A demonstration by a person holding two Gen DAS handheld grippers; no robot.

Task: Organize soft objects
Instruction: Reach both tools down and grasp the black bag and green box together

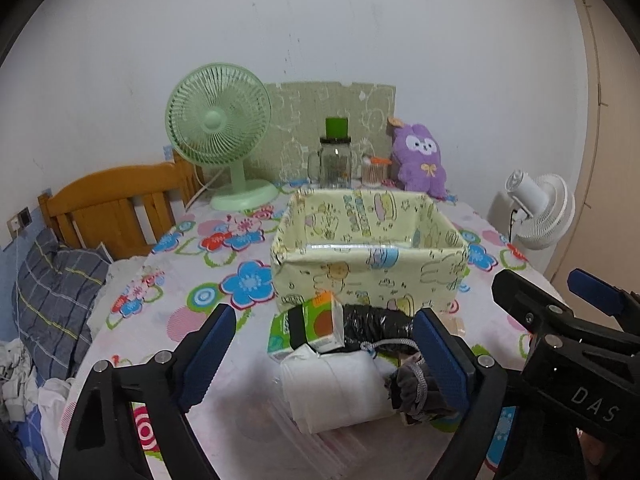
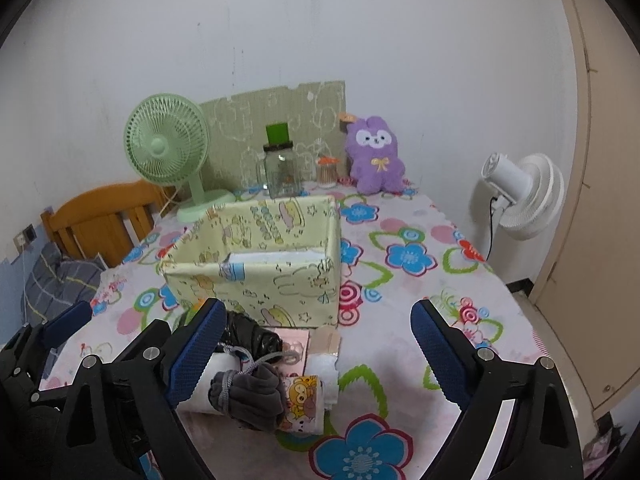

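A pale yellow cartoon-print fabric box [image 1: 370, 268] [image 2: 256, 276] stands open on the flowered table. In front of it lies a pile: a white folded cloth [image 1: 340, 392] [image 2: 324, 376], a grey drawstring pouch [image 1: 416, 392] [image 2: 250, 394], a black plastic bag roll [image 1: 376, 322] [image 2: 244, 336], a green tissue pack [image 1: 284, 332] and a cartoon tissue pack [image 2: 304, 404]. My left gripper [image 1: 324, 358] is open, its fingers on both sides of the pile. My right gripper [image 2: 316, 354] is open above the pile's right side. A purple plush [image 1: 422, 160] [image 2: 374, 156] sits at the back.
A green desk fan [image 1: 220, 132] [image 2: 168, 148], a glass jar with a green lid [image 1: 336, 160] [image 2: 282, 168] and a small cup [image 1: 374, 172] stand along the wall. A white fan [image 2: 520, 196] is off the right edge. A wooden headboard [image 1: 116, 208] and bedding are left.
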